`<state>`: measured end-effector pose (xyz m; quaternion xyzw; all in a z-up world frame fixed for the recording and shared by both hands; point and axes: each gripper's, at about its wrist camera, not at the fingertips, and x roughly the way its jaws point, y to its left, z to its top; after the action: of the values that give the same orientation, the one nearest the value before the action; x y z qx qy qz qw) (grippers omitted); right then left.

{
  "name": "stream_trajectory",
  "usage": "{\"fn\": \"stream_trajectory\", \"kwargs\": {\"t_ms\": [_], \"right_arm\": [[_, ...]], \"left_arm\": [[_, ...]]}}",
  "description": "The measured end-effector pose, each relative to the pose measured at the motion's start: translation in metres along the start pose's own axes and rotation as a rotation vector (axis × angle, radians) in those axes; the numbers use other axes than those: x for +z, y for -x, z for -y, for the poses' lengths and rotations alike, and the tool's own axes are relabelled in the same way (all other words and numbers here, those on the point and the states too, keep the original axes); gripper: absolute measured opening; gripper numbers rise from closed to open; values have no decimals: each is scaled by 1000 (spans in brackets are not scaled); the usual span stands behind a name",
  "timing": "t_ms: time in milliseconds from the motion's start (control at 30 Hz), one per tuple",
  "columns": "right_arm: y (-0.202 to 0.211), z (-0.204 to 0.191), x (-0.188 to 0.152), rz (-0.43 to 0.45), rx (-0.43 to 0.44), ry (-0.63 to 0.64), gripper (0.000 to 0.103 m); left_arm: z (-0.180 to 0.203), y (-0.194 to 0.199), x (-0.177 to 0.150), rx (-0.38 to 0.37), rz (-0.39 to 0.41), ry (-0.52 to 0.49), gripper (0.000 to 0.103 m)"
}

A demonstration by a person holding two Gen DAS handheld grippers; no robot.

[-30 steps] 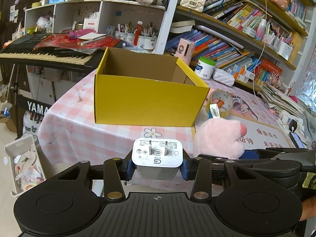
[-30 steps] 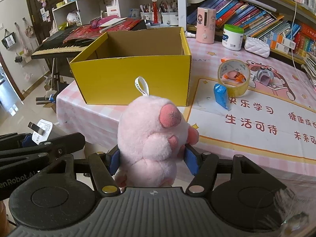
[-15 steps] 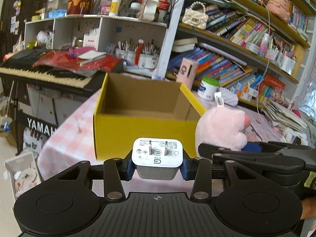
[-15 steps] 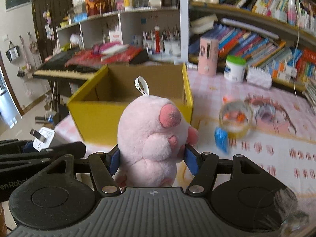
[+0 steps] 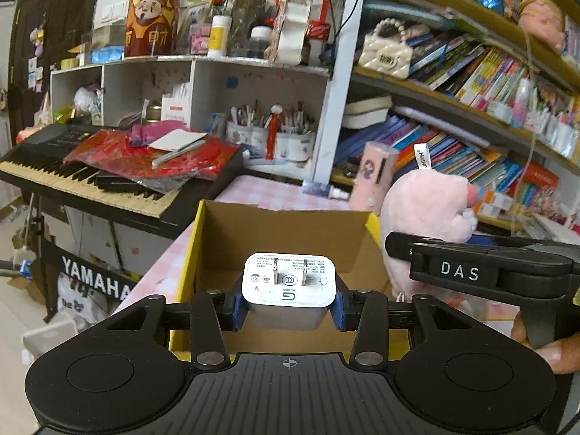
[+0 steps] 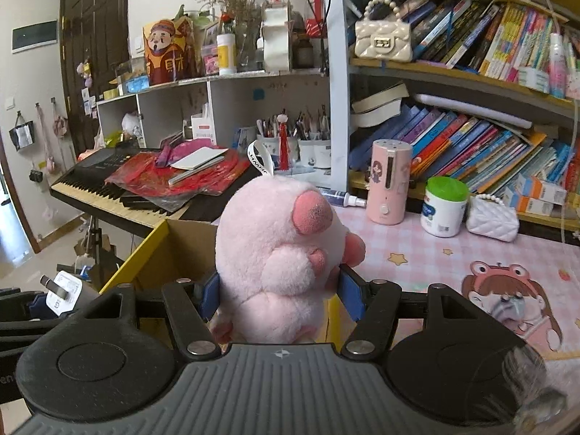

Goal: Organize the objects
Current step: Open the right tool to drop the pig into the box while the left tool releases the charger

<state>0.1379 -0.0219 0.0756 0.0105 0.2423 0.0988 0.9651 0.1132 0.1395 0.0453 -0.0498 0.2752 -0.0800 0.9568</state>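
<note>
On my left, a keyboard (image 5: 90, 181) stands beside the table (image 6: 427, 253). My left claw (image 5: 289, 306) is clamped on a white charger (image 5: 289, 282), prongs up, over the open yellow box (image 5: 282, 232). My right claw (image 6: 281, 295) squeezes a pink plush toy (image 6: 279, 250) above the box's right edge.
</note>
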Motion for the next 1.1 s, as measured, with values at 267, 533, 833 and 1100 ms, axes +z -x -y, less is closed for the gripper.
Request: {"fn": "stream_trajectory", "kwargs": {"t_ms": [267, 533, 833, 1100], "right_arm": [[-54, 5, -8, -110, 67, 35, 62], [-93, 0, -19, -194, 117, 138, 63], [-114, -2, -16, -219, 177, 260, 63], [-125, 0, -11, -263, 223, 323, 64]], "left_arm": [[2, -41, -7, 73, -90, -29, 42], [2, -65, -15, 127, -150, -28, 42], [6, -79, -16, 151, -181, -24, 42], [7, -87, -18, 149, -199, -7, 42]]}}
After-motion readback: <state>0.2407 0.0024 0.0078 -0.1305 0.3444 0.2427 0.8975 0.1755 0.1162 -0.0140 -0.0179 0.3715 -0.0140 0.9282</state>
